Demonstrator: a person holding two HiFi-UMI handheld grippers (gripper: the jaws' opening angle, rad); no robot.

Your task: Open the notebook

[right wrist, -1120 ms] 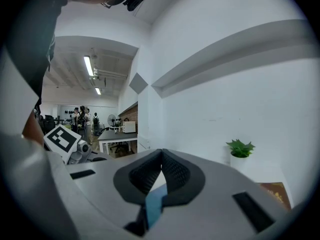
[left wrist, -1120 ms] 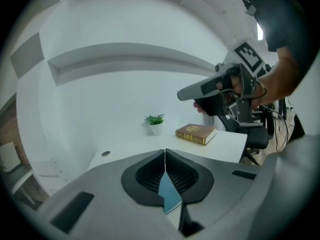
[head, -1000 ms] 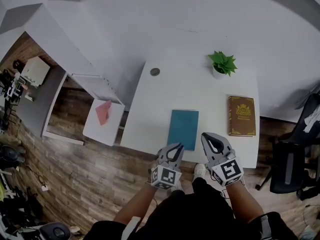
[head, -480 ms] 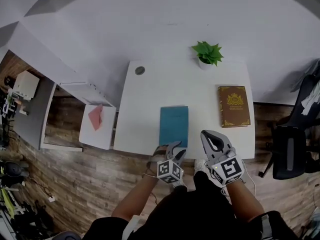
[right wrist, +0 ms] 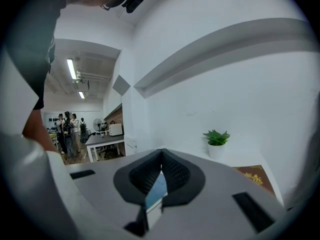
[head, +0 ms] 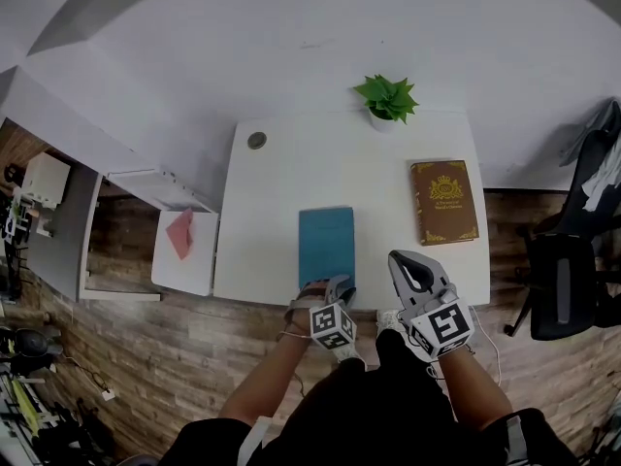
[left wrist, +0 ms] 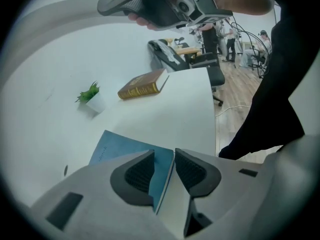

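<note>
Left hand-held gripper [head: 342, 289]: my jaws half open, just closing; notebook [head: 326, 246] edge between them, pads not pressing.
Right hand-held gripper [head: 403, 260]: jaws together, beside my left.
Notebook: closed, flat on tabletop [head: 281, 192].
Surroundings: brown book [head: 444, 201] and plant [head: 386, 98] ahead-right, well apart.

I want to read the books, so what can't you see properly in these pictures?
Brown book: its gold cover print is too small to read in the head view, slanted in the left gripper view.
Teal notebook: in the right gripper view the right gripper's shut jaws hide all but a sliver.
Small round thing at the white table's far corner: too small to name, head view.
</note>
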